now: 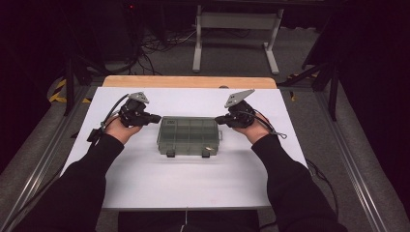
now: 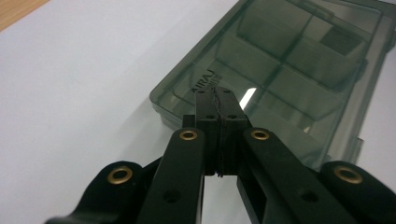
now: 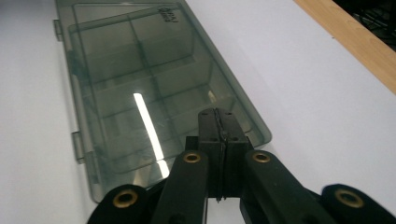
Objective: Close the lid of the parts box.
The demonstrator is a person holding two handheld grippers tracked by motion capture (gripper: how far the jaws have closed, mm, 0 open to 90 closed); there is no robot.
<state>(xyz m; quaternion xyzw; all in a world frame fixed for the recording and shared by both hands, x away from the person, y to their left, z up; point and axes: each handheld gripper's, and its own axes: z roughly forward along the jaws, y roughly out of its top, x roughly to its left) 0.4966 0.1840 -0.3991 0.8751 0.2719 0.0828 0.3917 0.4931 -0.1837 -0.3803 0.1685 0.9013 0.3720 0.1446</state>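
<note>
A smoky translucent compartment box (image 1: 188, 136) lies flat and closed in the middle of the white table, two latches on its near edge. My left gripper (image 1: 155, 117) hovers at the box's left end, pointing right, jaws pressed together with nothing between them. My right gripper (image 1: 218, 119) hovers at the box's right end, pointing left, also shut and empty. In the left gripper view the shut jaws (image 2: 216, 95) sit over the box's (image 2: 289, 70) near corner. Over the box's (image 3: 149, 79) end in the right gripper view the jaws (image 3: 216, 113) are shut too.
The white sheet (image 1: 193, 179) covers a wooden table whose far edge (image 1: 188, 81) shows bare wood. Beyond it stand a metal frame (image 1: 237, 29) and floor cables. Black posts (image 1: 70, 82) flank the table. Open white surface lies in front of the box.
</note>
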